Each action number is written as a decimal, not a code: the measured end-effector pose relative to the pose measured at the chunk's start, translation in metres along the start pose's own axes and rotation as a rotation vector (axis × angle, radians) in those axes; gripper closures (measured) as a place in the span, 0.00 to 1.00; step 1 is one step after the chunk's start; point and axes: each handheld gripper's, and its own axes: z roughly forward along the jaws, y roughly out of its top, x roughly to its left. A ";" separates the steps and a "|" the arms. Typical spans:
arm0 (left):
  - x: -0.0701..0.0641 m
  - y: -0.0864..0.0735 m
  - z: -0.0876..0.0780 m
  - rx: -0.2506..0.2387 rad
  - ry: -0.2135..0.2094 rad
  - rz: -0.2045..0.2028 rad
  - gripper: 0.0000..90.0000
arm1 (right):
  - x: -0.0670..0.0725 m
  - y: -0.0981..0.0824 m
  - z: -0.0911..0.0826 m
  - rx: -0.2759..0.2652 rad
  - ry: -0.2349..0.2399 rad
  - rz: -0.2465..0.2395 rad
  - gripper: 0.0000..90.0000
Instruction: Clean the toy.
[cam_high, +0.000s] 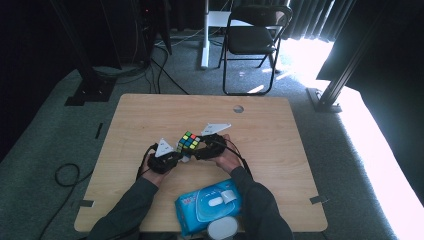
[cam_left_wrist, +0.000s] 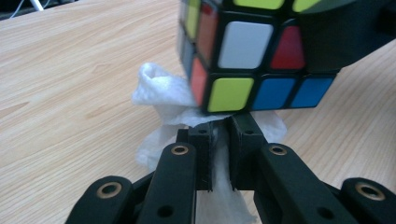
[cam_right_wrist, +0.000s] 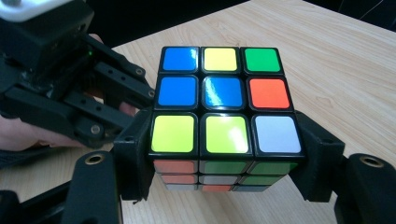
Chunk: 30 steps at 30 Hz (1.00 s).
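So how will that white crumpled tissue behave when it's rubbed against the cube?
The white crumpled tissue, pinched in the left claw, looks soft and floppy, so it will probably buckle against the multicoloured plastic puzzle cube. It seems thin and may tear.

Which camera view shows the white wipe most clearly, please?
The left gripper view: the wipe is close, crumpled, pinched in the left tool under the puzzle cube. In the high view it is a tiny white speck. In the right gripper view the cube is in front.
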 end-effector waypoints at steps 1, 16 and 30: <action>-0.002 0.000 0.001 0.003 0.002 0.006 0.91 | 0.000 0.000 0.000 0.000 0.003 0.001 0.38; -0.027 0.007 0.012 0.010 -0.061 0.081 0.91 | -0.004 0.003 -0.001 -0.023 0.000 0.032 0.38; -0.003 0.005 0.002 -0.015 0.019 0.031 0.91 | -0.006 -0.001 -0.005 -0.019 0.024 0.032 0.38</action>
